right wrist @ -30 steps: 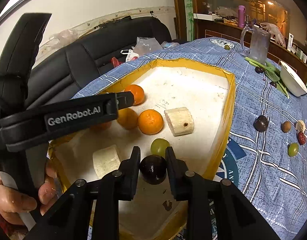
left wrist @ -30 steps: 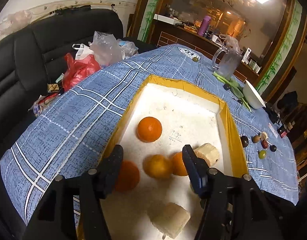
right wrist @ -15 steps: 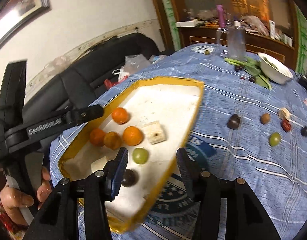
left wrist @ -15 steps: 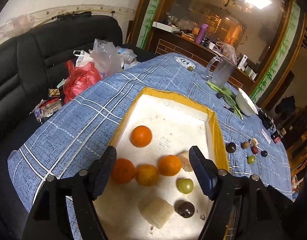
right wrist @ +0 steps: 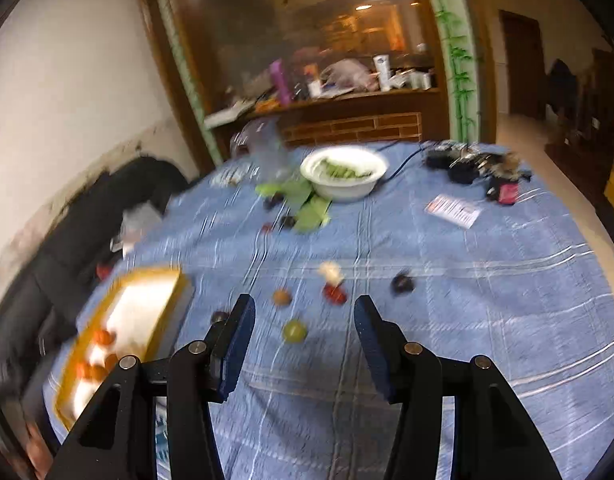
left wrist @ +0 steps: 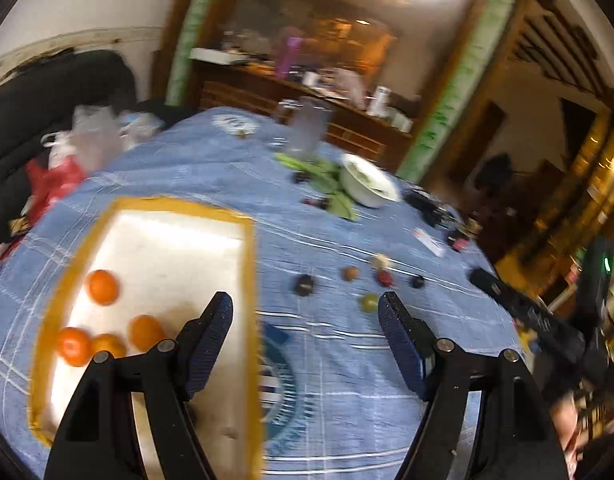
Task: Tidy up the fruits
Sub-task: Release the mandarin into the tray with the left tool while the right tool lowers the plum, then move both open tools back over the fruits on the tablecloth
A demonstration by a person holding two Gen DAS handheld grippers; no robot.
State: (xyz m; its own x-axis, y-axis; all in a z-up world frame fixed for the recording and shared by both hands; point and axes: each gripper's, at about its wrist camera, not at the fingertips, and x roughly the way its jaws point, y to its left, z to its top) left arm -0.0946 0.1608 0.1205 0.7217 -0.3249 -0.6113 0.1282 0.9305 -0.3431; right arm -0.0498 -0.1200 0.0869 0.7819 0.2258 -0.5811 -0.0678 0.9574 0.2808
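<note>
Blue checked tablecloth (right wrist: 447,280) beneath both hand-held grippers, left (left wrist: 305,322) and right (right wrist: 303,330), spread wide, empty, seemingly hovering.

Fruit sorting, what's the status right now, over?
Left gripper and right gripper open, both empty. Oranges in tray; green fruit and other small fruits loose on tablecloth. Nothing blocking them.

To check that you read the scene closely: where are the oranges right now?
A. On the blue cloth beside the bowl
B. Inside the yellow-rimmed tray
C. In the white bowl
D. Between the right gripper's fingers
B: the oranges lie on the white floor of the tray; both grippers are open and empty.
</note>
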